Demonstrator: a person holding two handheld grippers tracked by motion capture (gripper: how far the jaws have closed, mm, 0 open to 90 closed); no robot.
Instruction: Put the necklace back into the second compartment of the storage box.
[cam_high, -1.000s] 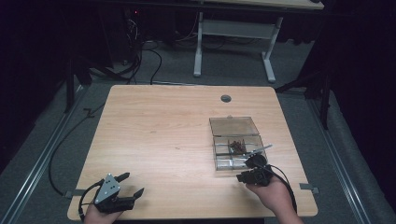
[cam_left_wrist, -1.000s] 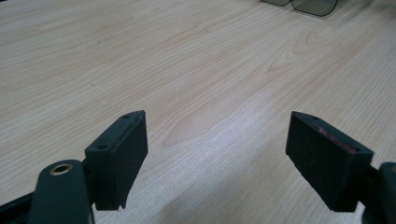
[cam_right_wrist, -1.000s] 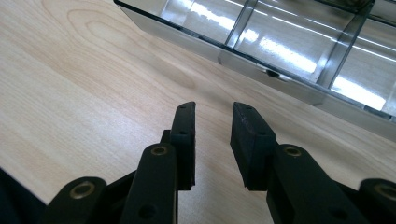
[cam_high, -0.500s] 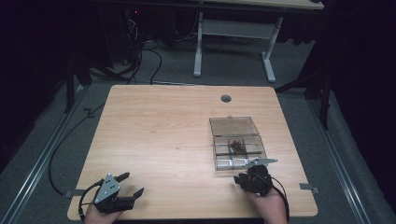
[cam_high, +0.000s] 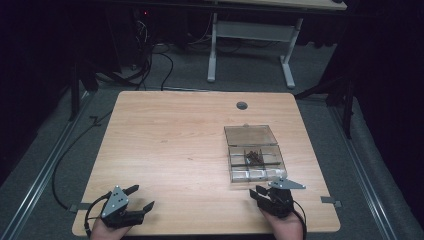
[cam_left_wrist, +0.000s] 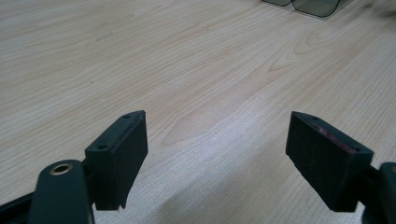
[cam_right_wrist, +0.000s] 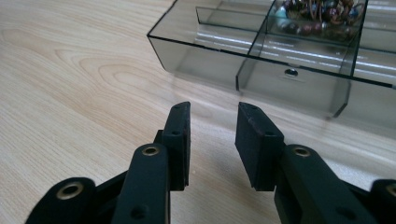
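Lying near the desk's (cam_high: 165, 130) right edge, long axis front to back, one clear compartment box (cam_high: 254, 152) sits ahead of the narrowly parted right gripper (cam_high: 264, 192); left gripper (cam_high: 142, 197) spread wide, empty, front-left corner.

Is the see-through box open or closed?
Open. The clear box has its lid flipped back flat on the table, and small beads show uncovered inside.

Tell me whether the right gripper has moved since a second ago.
Yes. In the high view the right gripper has pulled back from the clear compartment box toward the person's edge of the table; it was at the box's near right corner, now apart.
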